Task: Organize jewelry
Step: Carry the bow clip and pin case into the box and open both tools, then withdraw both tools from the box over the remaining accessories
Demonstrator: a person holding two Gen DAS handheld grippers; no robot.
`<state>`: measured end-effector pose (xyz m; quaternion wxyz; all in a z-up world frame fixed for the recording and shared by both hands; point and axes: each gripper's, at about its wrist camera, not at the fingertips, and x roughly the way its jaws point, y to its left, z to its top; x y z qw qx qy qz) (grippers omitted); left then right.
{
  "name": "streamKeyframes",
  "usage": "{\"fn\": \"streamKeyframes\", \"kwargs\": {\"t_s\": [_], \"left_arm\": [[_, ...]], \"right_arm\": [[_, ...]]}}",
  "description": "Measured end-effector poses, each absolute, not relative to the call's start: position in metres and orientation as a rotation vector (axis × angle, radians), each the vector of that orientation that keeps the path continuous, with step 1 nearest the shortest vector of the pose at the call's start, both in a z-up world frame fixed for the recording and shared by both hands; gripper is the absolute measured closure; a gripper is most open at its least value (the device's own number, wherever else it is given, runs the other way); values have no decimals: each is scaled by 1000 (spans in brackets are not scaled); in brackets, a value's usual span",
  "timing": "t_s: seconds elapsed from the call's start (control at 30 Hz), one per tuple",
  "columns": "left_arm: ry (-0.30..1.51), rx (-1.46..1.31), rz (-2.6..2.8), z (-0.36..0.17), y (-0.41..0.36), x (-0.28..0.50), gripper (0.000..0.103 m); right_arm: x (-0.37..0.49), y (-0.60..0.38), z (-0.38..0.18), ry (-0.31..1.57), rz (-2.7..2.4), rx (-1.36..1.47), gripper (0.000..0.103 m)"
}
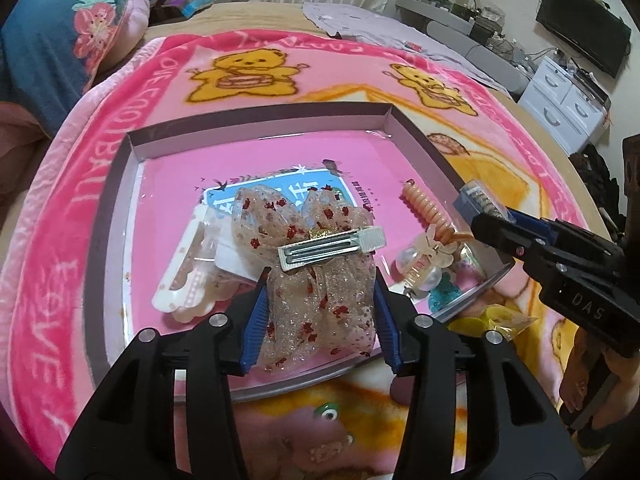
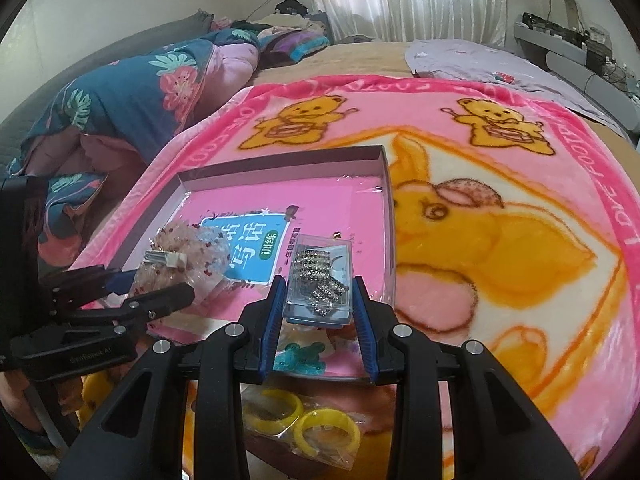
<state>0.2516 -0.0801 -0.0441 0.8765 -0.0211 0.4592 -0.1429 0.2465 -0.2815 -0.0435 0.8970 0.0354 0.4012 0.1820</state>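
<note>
A: While the left wrist view runs, left gripper (image 1: 320, 292) jaws flank the sheer hair bow (image 1: 316, 280) over the tray (image 1: 256, 128); pad contact unclear

B: Right wrist view: right gripper (image 2: 318, 300) clamps the clear rhinestone case (image 2: 318, 284) above the tray's near edge

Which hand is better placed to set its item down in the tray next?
Probably the left. The left gripper hangs low over the tray with the bow clip between loosened jaws. The right gripper grips the clear box near the tray's corner.
</note>
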Motion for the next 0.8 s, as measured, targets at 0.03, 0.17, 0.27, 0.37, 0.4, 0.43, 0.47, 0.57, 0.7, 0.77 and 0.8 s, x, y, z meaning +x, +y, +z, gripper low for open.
{"fn": "streamKeyframes", "kwargs": {"t_s": [0.03, 0.17, 0.27, 0.37, 0.4, 0.43, 0.47, 0.57, 0.7, 0.77, 0.8], "left_arm": [[959, -46, -293, -44, -79, 251, 61], [962, -50, -285, -42, -75, 248, 58], [959, -49, -281, -41, -73, 246, 57], [956, -47, -277, -39, -73, 243, 57], [955, -46, -276, -38, -73, 242, 57], [953, -47, -276, -38, -73, 242, 57], [953, -46, -276, -38, -73, 242, 57], [947, -45, -273, -35, -73, 242, 54], [940, -48, -277, -32, -73, 241, 47], [937, -55, -281, -30, -73, 239, 43], [933, -55, -282, -28, -74, 238, 43]], "right_arm": [[246, -281, -44, 833, 375, 71, 71], [246, -280, -44, 837, 370, 65, 71], [246, -281, -44, 837, 364, 66, 70], [244, -284, -43, 830, 360, 76, 70], [244, -284, -42, 827, 361, 77, 70], [243, -286, -41, 823, 360, 80, 70], [242, -287, -40, 818, 359, 85, 67], [238, -293, -35, 799, 349, 95, 59], [231, -301, -27, 768, 333, 108, 47], [225, -305, -22, 744, 323, 119, 34], [223, -308, -19, 733, 319, 124, 32]]}}
